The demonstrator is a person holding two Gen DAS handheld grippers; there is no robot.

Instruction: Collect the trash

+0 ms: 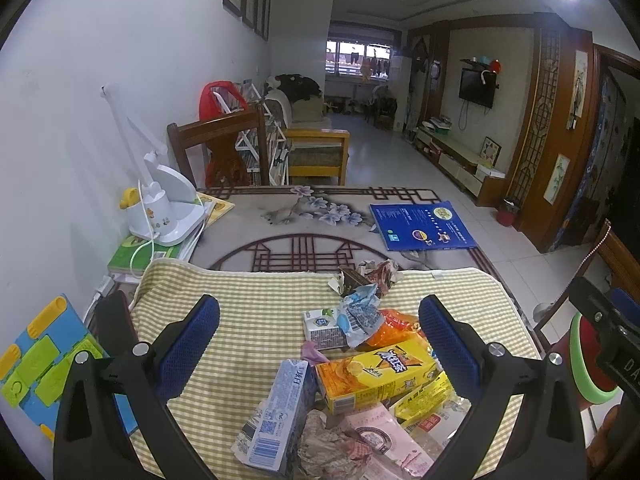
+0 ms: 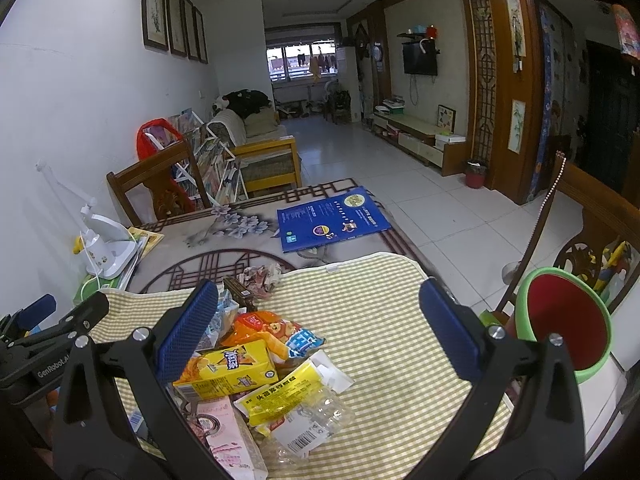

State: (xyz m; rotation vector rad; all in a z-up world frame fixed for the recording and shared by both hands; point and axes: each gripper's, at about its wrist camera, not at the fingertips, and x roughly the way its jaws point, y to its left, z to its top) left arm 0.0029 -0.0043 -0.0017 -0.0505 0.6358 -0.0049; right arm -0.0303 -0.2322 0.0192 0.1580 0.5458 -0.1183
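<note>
Where the left wrist view looks down, left gripper (image 1: 320, 344) wide open, blue pads (image 1: 192, 336) far apart, holding nothing. Trash pile (image 1: 352, 380) low in the middle of the frame, on a yellow checked cloth (image 1: 260, 292): yellow juice box (image 1: 376, 372), blue and white carton (image 1: 276, 416), pink wrapper (image 1: 380, 440). Blue book (image 1: 420, 226) right of middle. White lamp (image 1: 164, 204) at left.

In the right wrist view, right gripper (image 2: 320, 328) also wide open, gripping nothing. Same pile (image 2: 256, 384) at lower left, beside the left pad (image 2: 188, 324), cannot tell if touching. Red cup with green rim (image 2: 568, 328) at right.
</note>
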